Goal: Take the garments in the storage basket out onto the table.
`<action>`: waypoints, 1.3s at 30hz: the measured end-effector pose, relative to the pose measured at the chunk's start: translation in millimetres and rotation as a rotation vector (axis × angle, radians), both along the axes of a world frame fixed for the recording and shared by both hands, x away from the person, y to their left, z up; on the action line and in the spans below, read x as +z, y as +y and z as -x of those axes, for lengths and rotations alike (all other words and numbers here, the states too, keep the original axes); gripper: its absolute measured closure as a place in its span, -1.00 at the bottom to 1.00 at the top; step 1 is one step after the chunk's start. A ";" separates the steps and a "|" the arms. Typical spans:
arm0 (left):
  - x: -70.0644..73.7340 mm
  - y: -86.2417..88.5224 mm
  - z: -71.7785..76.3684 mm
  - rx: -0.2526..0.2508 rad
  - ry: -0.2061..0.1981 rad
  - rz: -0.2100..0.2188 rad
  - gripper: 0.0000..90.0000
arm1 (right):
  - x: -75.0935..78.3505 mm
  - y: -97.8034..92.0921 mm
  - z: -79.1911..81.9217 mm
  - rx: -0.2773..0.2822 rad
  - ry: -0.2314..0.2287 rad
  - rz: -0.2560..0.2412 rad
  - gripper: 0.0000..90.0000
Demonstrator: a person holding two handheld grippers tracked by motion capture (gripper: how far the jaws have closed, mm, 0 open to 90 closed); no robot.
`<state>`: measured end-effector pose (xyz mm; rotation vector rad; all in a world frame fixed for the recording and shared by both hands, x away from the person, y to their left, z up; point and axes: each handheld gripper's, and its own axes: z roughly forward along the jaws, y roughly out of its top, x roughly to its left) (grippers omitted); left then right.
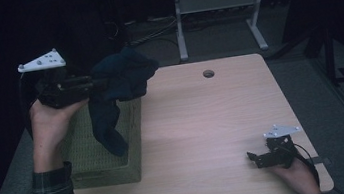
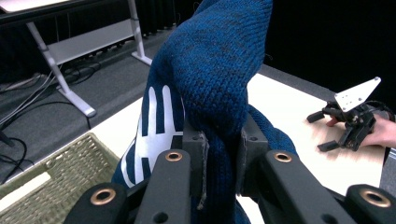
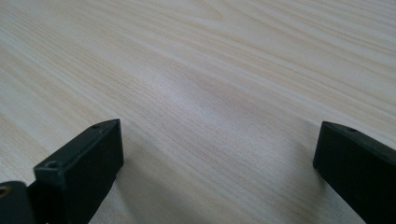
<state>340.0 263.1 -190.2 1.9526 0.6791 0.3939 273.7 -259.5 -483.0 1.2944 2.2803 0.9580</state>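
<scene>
A dark blue knitted garment (image 1: 118,84) with white stripes (image 2: 154,135) hangs in the air over a green woven basket (image 1: 108,161) at the table's left. My left gripper (image 1: 95,82) is shut on its cloth, which bunches up between the jaws (image 2: 219,158) and droops down toward the basket. My right gripper (image 1: 255,159) rests low on the wooden table (image 1: 213,121) near the front right corner, held by a hand. Its jaws stand wide apart over bare wood (image 3: 219,140) with nothing between them. It also appears far off as the right gripper (image 2: 327,130).
The basket (image 2: 60,172) takes up the table's left part. A round cable hole (image 1: 208,73) sits near the table's far edge. Beyond the table stands a white-legged desk frame (image 1: 219,15) with cables on the floor.
</scene>
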 end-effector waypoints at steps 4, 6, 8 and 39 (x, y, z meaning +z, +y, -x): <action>3.8 -8.9 -1.5 -0.014 -0.009 0.003 0.72 | 0.0 0.0 0.0 0.000 0.000 0.000 -0.97; 6.1 -13.6 -2.6 -0.020 -0.012 0.002 0.72 | 0.0 0.0 0.0 0.000 0.000 0.000 -0.97; 8.4 -17.3 -4.0 -0.026 -0.015 0.000 0.72 | 0.0 0.0 0.0 0.000 0.000 0.000 -0.97; 13.0 -109.2 -24.0 -0.154 -0.019 0.005 0.73 | 0.2 0.0 0.1 -0.001 0.002 0.001 -0.97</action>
